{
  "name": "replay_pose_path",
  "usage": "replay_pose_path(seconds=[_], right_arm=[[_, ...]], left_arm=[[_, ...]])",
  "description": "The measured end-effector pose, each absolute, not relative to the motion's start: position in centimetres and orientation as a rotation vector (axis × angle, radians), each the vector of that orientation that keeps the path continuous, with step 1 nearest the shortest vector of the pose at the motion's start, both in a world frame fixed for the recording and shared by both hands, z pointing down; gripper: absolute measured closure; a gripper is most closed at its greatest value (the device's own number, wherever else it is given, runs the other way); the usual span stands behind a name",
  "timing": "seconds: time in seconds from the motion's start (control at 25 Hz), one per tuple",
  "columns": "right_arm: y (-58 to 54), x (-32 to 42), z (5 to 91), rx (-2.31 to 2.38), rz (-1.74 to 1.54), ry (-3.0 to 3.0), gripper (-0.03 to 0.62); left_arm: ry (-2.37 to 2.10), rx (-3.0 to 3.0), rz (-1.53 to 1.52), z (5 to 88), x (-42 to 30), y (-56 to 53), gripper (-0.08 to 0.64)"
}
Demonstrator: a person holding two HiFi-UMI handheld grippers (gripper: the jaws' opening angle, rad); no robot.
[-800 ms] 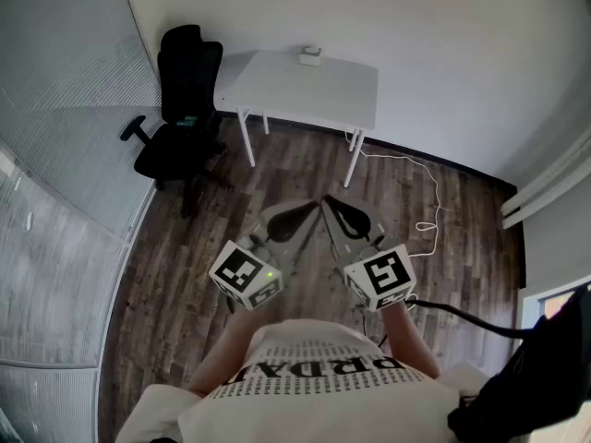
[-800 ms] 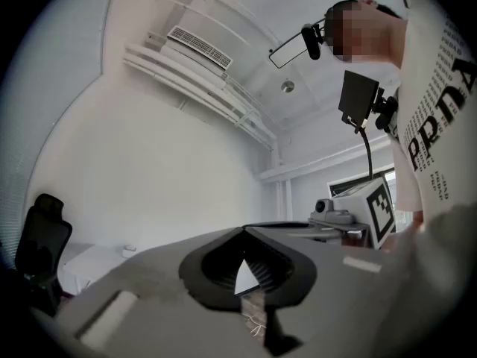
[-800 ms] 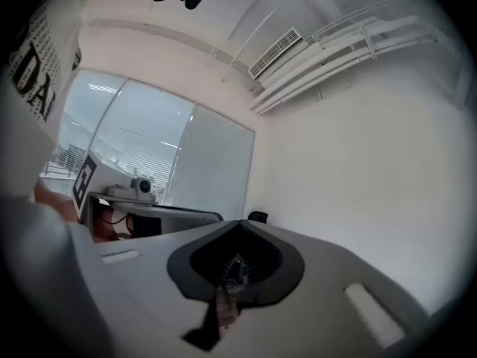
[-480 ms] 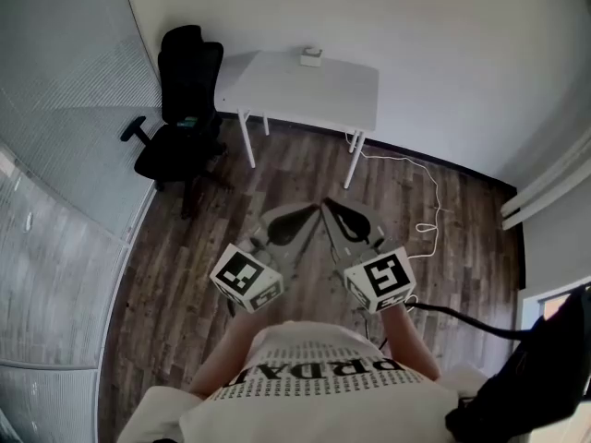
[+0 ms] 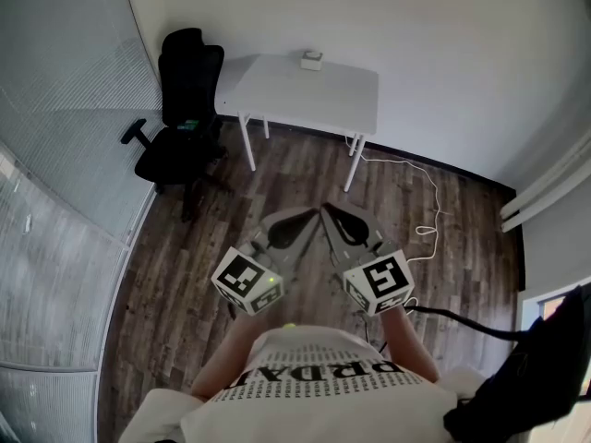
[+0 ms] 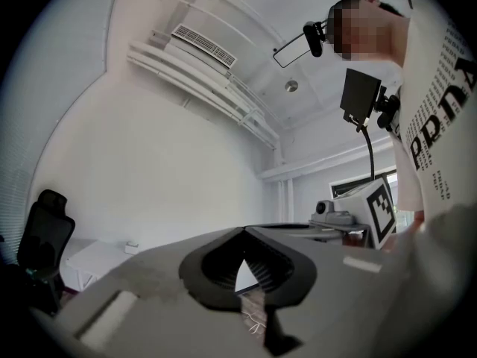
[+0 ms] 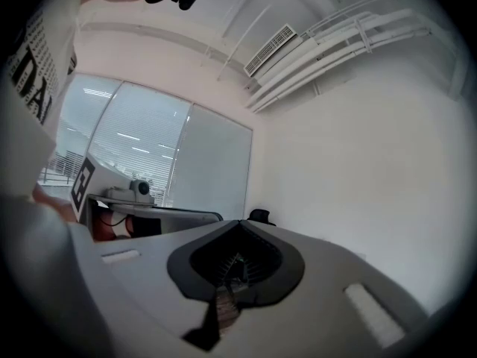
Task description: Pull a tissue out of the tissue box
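Observation:
The tissue box [image 5: 310, 58] is a small white box at the far edge of a white table [image 5: 305, 95] against the back wall, well away from both grippers. I hold both grippers at chest height over the wooden floor. The left gripper [image 5: 312, 214] and the right gripper [image 5: 327, 210] angle inward, their tips almost touching each other. Both are shut with nothing between the jaws. In the left gripper view the shut tips [image 6: 242, 231] point toward the wall, with the table [image 6: 93, 258] and box [image 6: 132, 246] low on the left. The right gripper view shows its shut tips [image 7: 238, 222].
A black office chair [image 5: 180, 109] stands left of the table beside the glass partition [image 5: 55, 183]. A white cable [image 5: 427, 197] trails over the floor at the right. A dark bag [image 5: 522, 386] sits at the lower right. Wooden floor [image 5: 286, 178] lies between me and the table.

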State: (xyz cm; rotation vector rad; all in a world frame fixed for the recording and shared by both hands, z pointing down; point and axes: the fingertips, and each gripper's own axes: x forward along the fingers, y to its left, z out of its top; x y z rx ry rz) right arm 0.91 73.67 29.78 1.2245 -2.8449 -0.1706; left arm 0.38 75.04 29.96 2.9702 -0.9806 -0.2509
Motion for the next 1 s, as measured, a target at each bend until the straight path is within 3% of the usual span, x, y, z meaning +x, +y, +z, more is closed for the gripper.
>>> replay_pose_path(seconds=[1.0], right_arm=[[74.4, -2.7, 30.7, 1.243, -0.129, -2.839, 0.584]], left_arm=[[-0.933, 2.951, -0.252, 30.9, -3.3, 75.8, 0.569]])
